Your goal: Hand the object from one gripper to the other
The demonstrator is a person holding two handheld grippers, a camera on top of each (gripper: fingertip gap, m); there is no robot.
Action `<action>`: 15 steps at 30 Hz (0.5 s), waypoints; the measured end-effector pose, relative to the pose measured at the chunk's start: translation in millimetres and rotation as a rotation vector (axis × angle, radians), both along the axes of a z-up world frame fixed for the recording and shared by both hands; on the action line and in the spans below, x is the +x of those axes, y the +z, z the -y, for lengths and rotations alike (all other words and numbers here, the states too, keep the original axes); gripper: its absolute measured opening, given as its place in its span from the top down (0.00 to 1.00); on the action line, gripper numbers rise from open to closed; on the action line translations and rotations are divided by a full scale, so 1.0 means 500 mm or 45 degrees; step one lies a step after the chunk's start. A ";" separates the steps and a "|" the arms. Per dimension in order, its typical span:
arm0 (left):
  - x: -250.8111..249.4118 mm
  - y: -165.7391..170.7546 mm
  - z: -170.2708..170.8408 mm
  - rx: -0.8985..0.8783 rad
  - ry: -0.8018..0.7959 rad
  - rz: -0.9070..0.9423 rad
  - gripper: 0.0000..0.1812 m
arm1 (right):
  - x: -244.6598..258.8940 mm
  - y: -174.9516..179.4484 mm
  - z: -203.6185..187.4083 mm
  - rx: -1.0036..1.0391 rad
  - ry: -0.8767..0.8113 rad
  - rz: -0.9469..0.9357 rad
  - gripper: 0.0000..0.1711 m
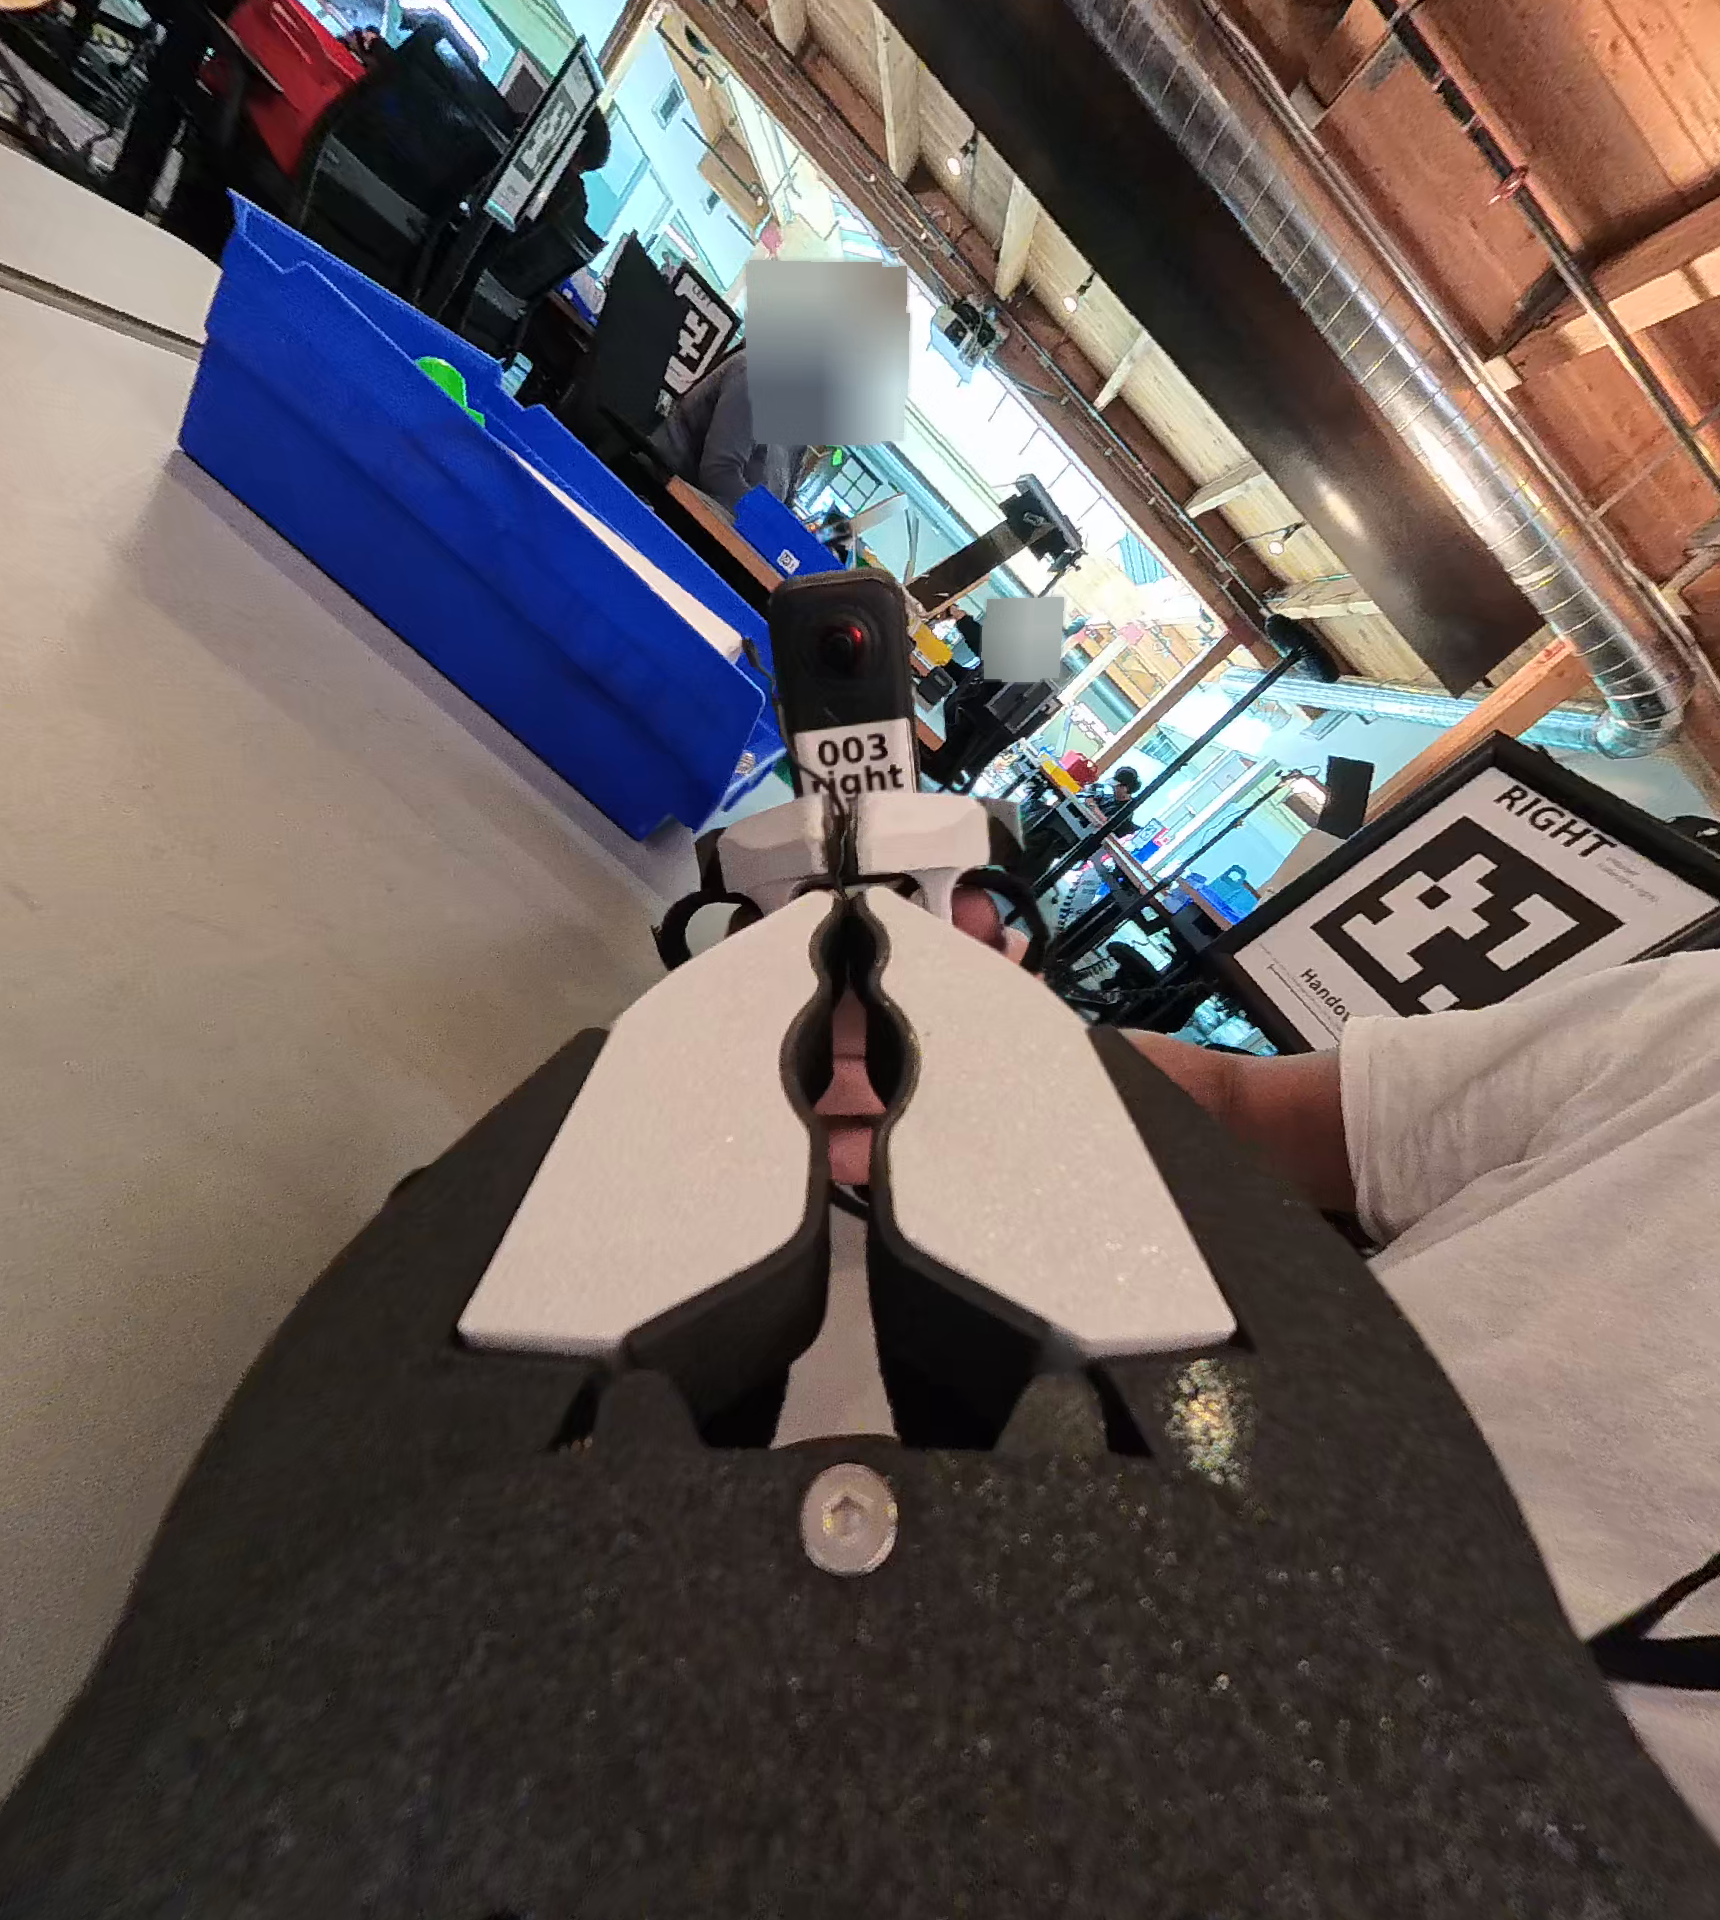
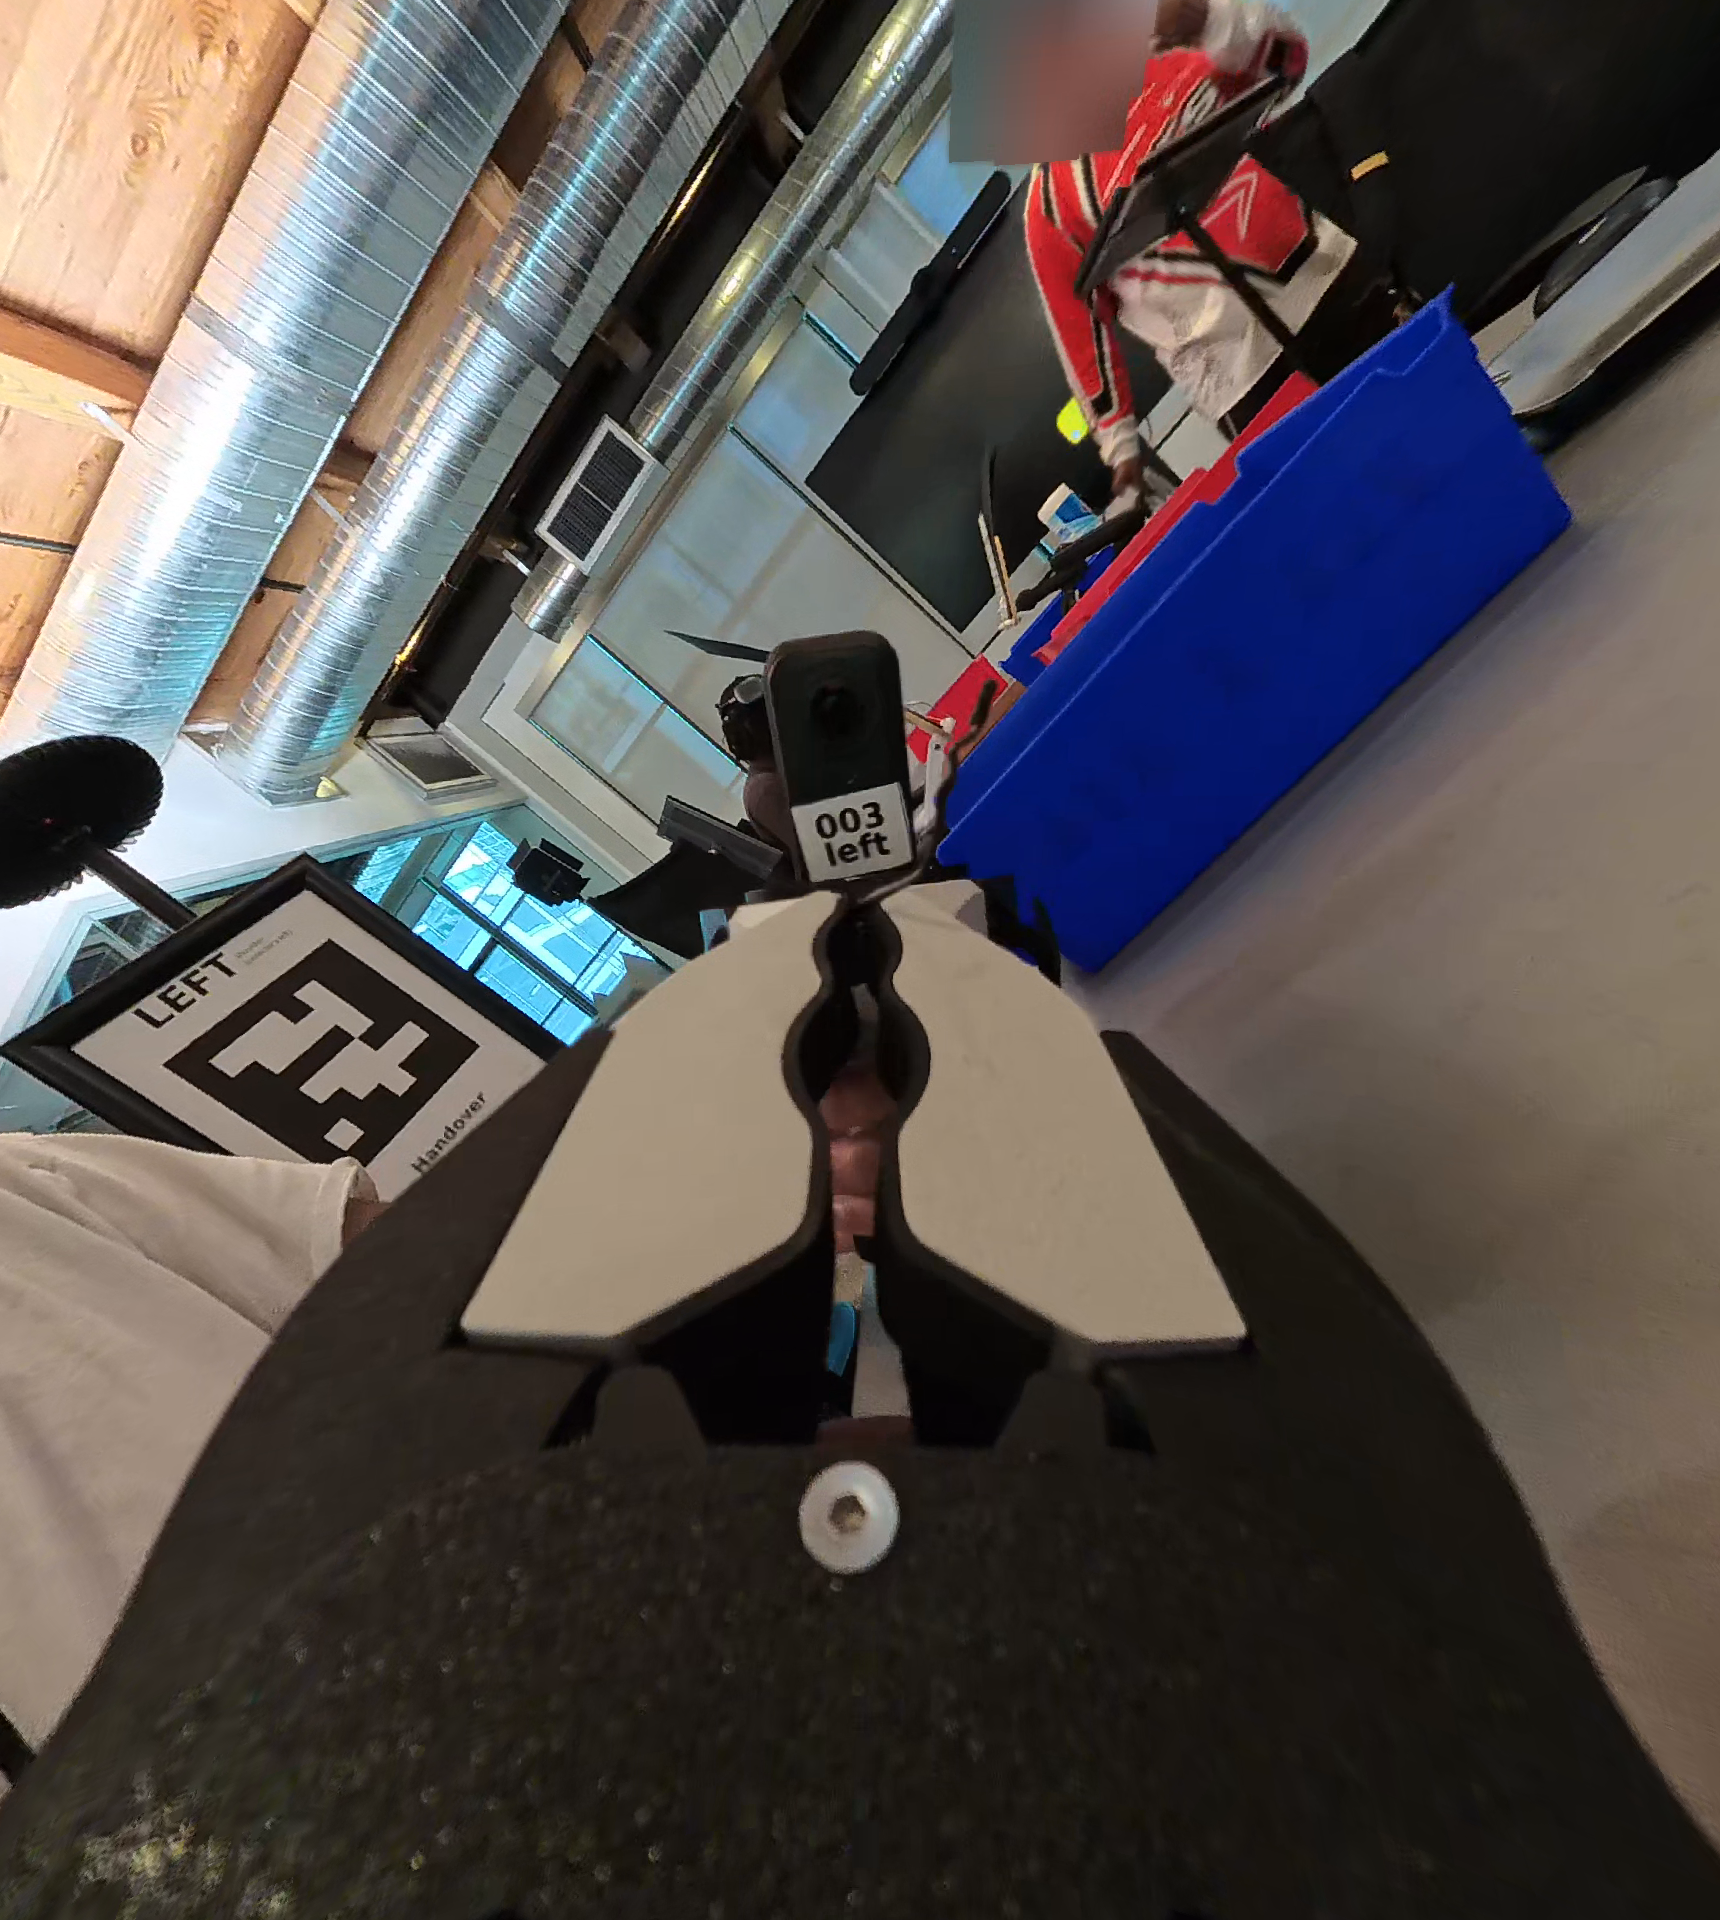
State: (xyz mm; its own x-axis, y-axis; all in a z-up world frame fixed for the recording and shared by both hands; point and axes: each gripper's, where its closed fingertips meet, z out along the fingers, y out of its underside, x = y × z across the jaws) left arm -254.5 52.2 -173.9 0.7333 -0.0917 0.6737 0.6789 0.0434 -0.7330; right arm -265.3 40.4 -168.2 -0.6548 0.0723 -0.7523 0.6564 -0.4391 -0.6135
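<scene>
Left wrist view: your left gripper (image 1: 840,914) is pinched narrow, seemingly on the thin black cord (image 1: 835,847). It sits tip to tip with the equally narrow right gripper (image 2: 851,914), just short of the blue bin (image 1: 440,540). Confirm one grip before loosening the other.

A pale grey table (image 1: 160,935) with a matte top carries the scene; a seam crosses it near the far left edge in the left wrist view; a blue plastic bin (image 1: 440,551) rests directly on it; in the right wrist view the same table (image 2: 1510,1143) bears the blue bin (image 2: 1251,665) along its far side.
</scene>
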 end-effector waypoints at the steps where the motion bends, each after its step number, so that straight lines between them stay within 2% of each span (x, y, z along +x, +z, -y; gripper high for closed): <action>1: 0.000 -0.001 0.000 -0.012 0.004 -0.018 1.00 | 0.000 -0.002 -0.001 0.019 0.006 -0.009 0.99; 2: -0.001 -0.004 0.001 -0.034 0.010 -0.042 1.00 | -0.003 -0.005 -0.004 0.047 -0.002 -0.016 0.99; 5: -0.027 -0.004 0.022 -0.103 0.090 -0.128 0.86 | -0.019 -0.037 -0.022 0.252 -0.059 -0.062 0.99; 9: -0.064 -0.006 0.062 -0.217 0.164 -0.274 0.85 | -0.017 -0.094 -0.032 0.721 -0.076 -0.257 0.99; 11: -0.053 -0.012 0.059 -0.243 0.088 -0.280 0.84 | 0.010 -0.116 -0.010 0.884 0.037 -0.371 0.99; 13: -0.024 -0.020 0.047 -0.236 -0.051 -0.243 0.81 | 0.063 -0.116 0.029 0.844 0.248 -0.415 0.99; 15: -0.007 -0.028 0.036 -0.228 -0.118 -0.200 0.81 | 0.093 -0.118 0.053 0.817 0.367 -0.434 0.99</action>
